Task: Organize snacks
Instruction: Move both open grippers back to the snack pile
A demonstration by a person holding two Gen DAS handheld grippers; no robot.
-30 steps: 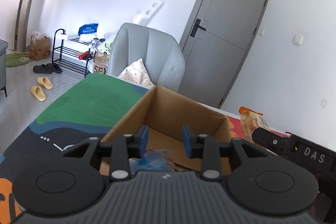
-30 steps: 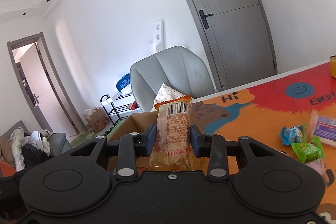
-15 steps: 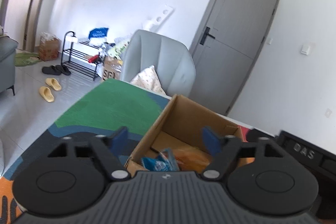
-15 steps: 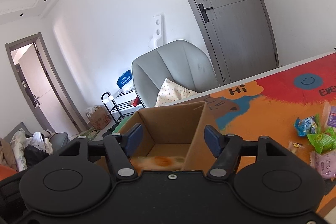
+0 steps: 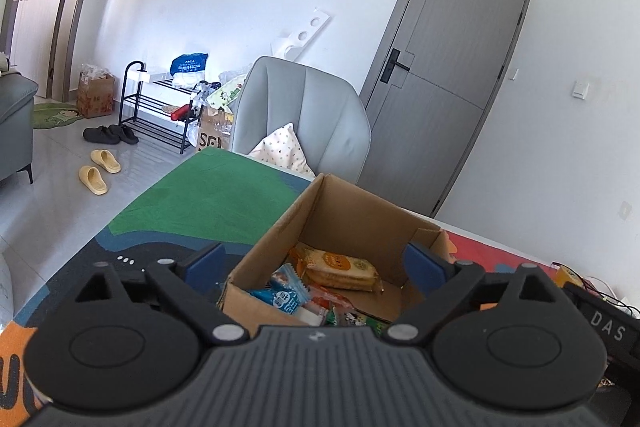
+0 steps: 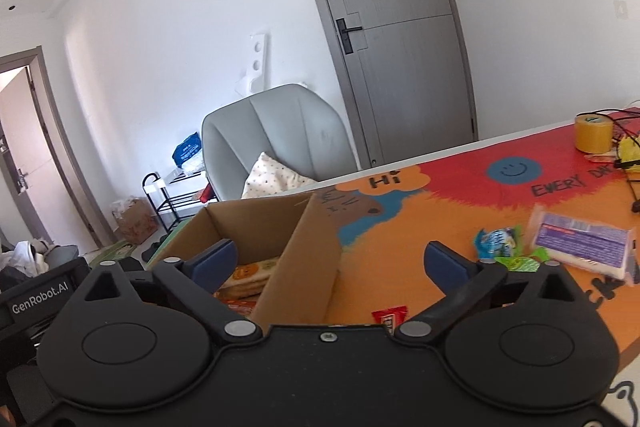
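1. Left claw: jaws spread wide and opening, nothing gripped; it hangs over the near rim of the cardboard box.
2. Cardboard box: open-topped, on the table near its far edge, in front of a grey chair.
3. Box contents, left wrist view: blue-and-white packet nearest the left wall, orange-printed cracker pack lying flat on the floor of the box, further small wrappers at the near wall, partly hidden by the claw body.
4. Right claw: jaws wide apart and opening, empty; its left finger sits over the box interior, its right finger over the table beside the box.
5. Loose snacks on the table, right of the box: red wrapper just beside the box, blue packet, green packet touching it, purple-labelled clear pack.
6. Yellow tape roll: upright, far right, well apart from the snacks.
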